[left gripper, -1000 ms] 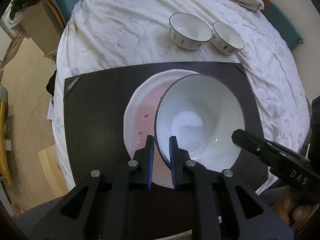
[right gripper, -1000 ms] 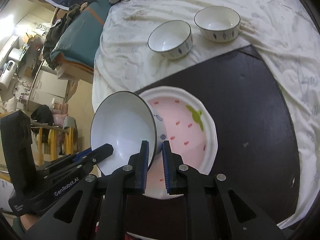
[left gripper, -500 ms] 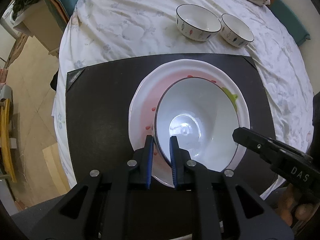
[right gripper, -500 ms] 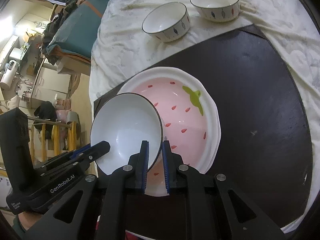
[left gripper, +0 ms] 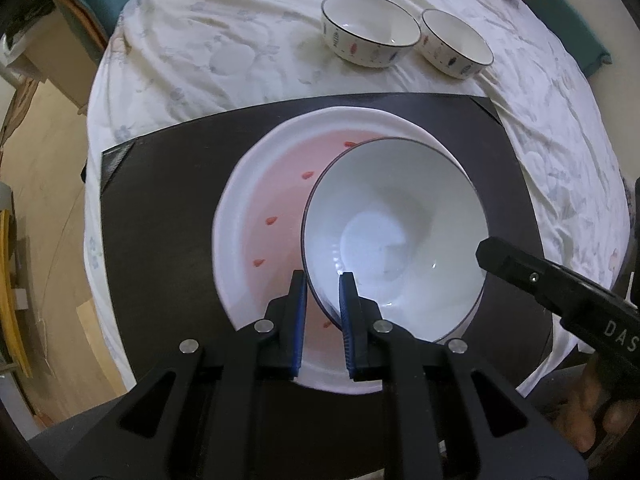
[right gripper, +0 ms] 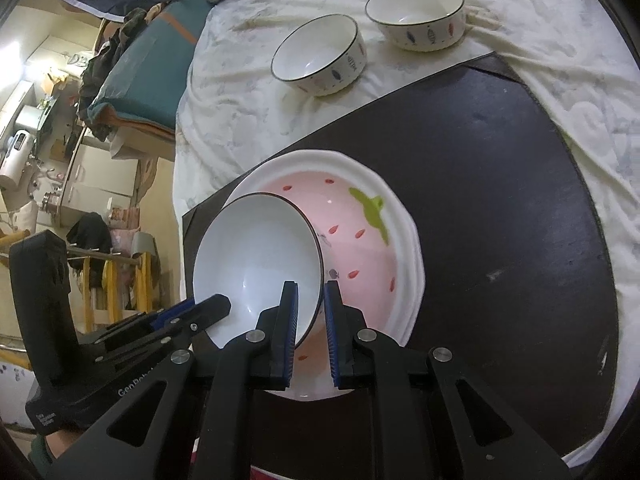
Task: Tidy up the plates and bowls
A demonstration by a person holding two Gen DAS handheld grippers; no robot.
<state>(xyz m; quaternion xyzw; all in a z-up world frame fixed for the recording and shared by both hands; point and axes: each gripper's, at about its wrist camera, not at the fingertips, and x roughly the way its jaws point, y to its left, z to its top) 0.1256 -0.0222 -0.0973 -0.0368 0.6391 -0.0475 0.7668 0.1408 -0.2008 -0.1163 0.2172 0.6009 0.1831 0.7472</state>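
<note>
Over the black mat (right gripper: 500, 184), both grippers (left gripper: 323, 300) (right gripper: 311, 308) clamp the large white dark-rimmed bowl (left gripper: 400, 232); lower it level, centred on the pink strawberry plate (right gripper: 360, 216).

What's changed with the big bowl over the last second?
The large white dark-rimmed bowl, pinched at opposite rims by the left hand-held gripper and right hand-held gripper, has come down over the pink strawberry plate and tilted flatter. Both grips and the two small patterned bowls are unchanged.

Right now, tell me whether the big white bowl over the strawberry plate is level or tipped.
Tipped. The big white bowl leans, its rim higher on one side, over the strawberry plate, pinched by the left claw and right claw.
</note>
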